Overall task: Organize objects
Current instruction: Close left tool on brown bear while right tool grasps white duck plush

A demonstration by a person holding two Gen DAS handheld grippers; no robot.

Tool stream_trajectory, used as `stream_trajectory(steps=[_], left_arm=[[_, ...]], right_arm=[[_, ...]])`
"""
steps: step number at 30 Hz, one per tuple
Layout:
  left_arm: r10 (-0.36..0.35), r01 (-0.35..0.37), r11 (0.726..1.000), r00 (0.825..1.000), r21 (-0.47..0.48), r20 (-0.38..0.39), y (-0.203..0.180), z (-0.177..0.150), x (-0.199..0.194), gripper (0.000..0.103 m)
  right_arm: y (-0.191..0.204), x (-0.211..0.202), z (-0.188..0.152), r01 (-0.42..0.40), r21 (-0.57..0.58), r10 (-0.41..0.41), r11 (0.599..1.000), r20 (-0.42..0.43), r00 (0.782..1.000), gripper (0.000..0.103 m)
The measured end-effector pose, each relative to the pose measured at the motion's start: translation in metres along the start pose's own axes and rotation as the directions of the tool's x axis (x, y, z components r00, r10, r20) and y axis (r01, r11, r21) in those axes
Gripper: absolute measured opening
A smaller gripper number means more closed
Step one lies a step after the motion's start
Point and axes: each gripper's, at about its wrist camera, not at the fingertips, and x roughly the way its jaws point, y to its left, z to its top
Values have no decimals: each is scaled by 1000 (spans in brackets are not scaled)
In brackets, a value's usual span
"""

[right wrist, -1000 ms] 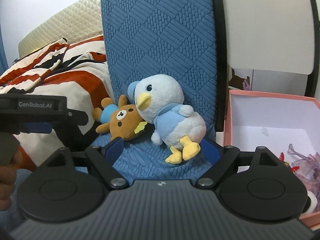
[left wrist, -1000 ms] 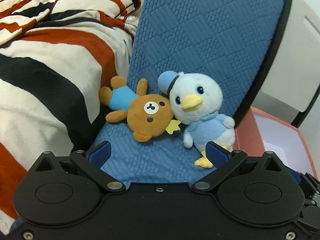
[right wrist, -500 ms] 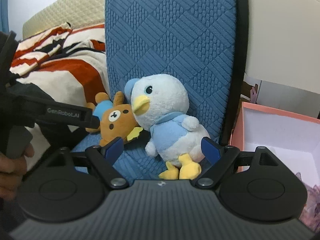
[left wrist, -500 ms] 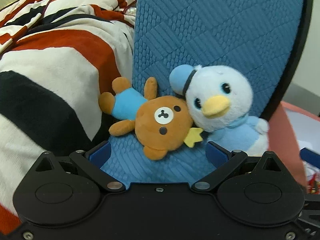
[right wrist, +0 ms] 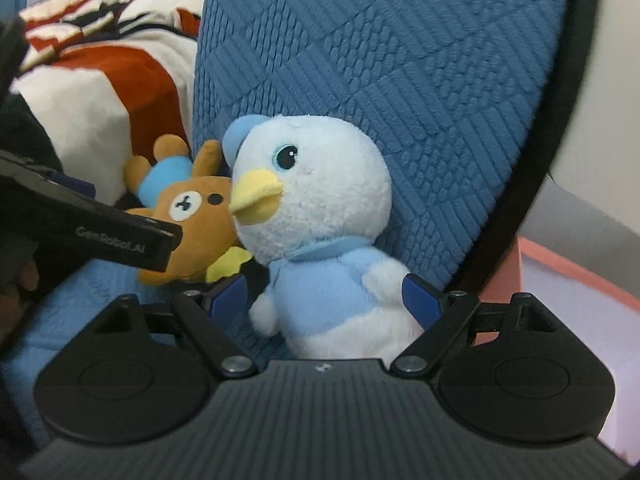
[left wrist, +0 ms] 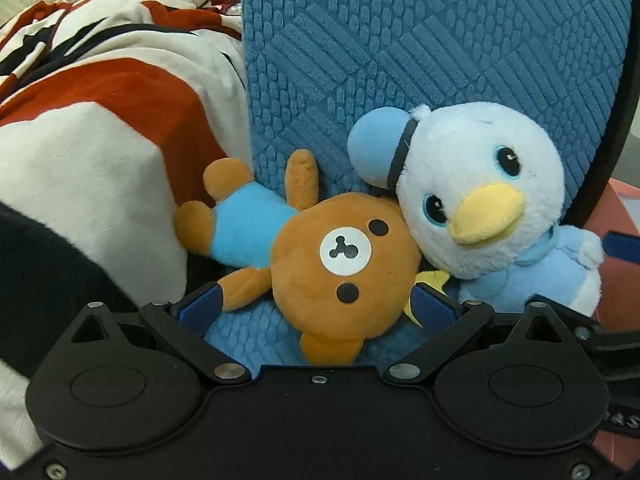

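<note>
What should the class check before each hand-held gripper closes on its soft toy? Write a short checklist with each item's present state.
1. Left hand-held gripper open: ok.
2. Bear head between its fingers: ok.
3. Right hand-held gripper open: ok.
4. Duck body between its fingers: ok.
5. Toys apart, so one lifts alone: not ok, the duck's head leans on the bear.
6. Pink box has room: cannot tell.

The left gripper (left wrist: 316, 302) points downward with its jaws spread wide, blue pads (left wrist: 200, 306) apart and pressing on nothing. The right gripper (right wrist: 326, 296) is likewise wide open and tilted down. A hand (right wrist: 16, 292) shows at the right view's left edge.
</note>
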Motion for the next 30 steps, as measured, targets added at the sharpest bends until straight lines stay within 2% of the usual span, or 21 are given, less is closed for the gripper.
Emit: stream_trajectory(steps=[4,8,12,15,19,27,30], left_arm=[[-30,28,998,999,-61,-30,11,3,13,100],[-78,63,989,991,-135,-104,23,3,27,100],[-119,100,980,987,-174,-108,28,2,29,100],[-140,119,976,985,-184,-106,31,1,31,100],[-134,107,970,985,-220,-112,38,3,36,100],[-152,112,954,980,-278,-126,49,3,41,100],[-118,80,958,985,-274,-124,48,6,43,100]], right_arm=[[2,20,7,24,-67,-25,997,-4,1000,86],[4,37,11,24,-160,-28,987,-21,999,86],[5,51,13,-3,-200,-3,980,-28,1000,86],[5,58,13,-33,-166,21,986,-68,997,80],[4,50,14,-30,-133,21,991,-65,998,73],[-14,7,5,-72,84,78,994,-64,995,70],[-19,-8,-4,-71,160,84,985,-73,994,70]])
